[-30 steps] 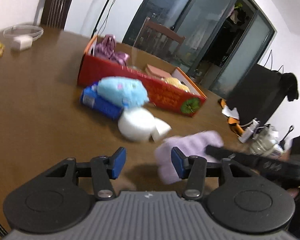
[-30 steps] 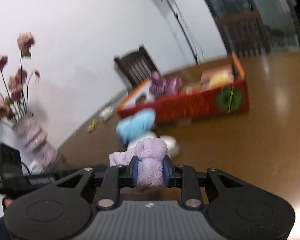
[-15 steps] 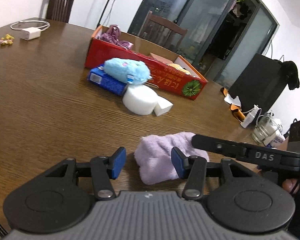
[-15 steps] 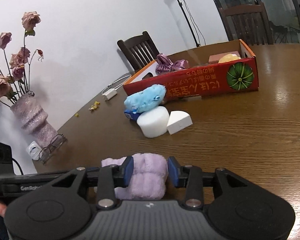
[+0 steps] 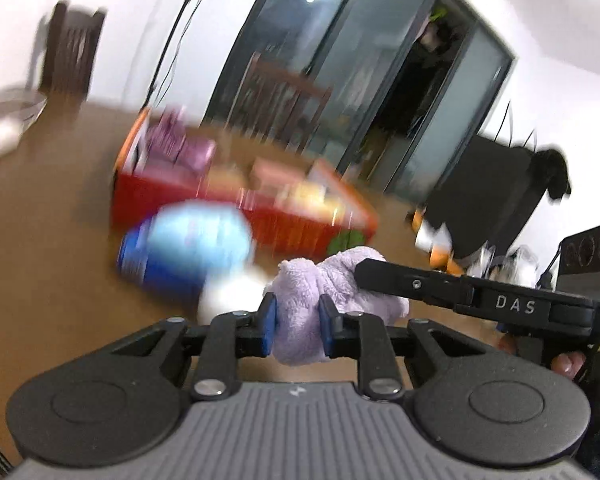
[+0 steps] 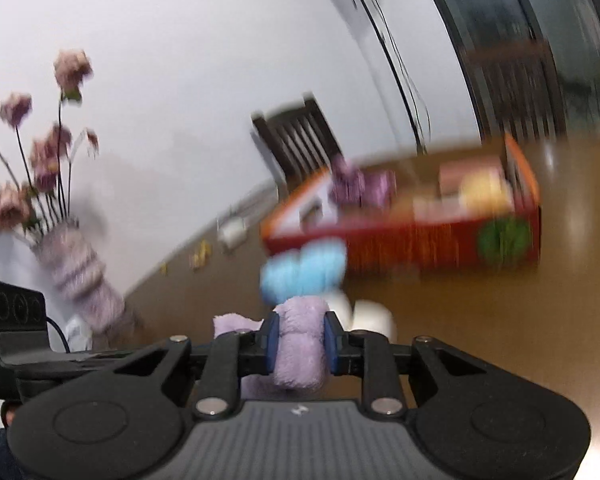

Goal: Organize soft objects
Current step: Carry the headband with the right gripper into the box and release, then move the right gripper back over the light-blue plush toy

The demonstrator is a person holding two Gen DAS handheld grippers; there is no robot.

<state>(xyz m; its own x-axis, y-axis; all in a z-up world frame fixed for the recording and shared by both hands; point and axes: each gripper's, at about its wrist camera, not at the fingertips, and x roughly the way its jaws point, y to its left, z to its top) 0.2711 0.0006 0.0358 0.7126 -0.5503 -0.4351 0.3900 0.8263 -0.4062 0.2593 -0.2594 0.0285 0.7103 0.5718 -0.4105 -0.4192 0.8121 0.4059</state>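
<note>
Both grippers grip one lilac fluffy towel [image 5: 300,320], held above the brown table [image 5: 52,280]. My left gripper [image 5: 297,326] is shut on one end of it. My right gripper [image 6: 299,343] is shut on the other end of the towel [image 6: 300,344]; its arm crosses the left wrist view at the right. A red cardboard box [image 5: 236,208] holding purple cloth and other soft items stands behind. A light blue plush [image 5: 200,236] lies on a blue pack [image 5: 156,268] in front of the box. Both views are blurred by motion.
White foam pieces [image 6: 372,316] lie beside the blue plush [image 6: 304,268]. A vase of dried roses [image 6: 80,272] stands at the table's left edge in the right wrist view. A white charger [image 5: 0,140] lies far left. Wooden chairs stand behind the table.
Half a second ago both grippers were open around the towel lying on the table. Both have shut on it and lifted it; both cameras are moving fast.
</note>
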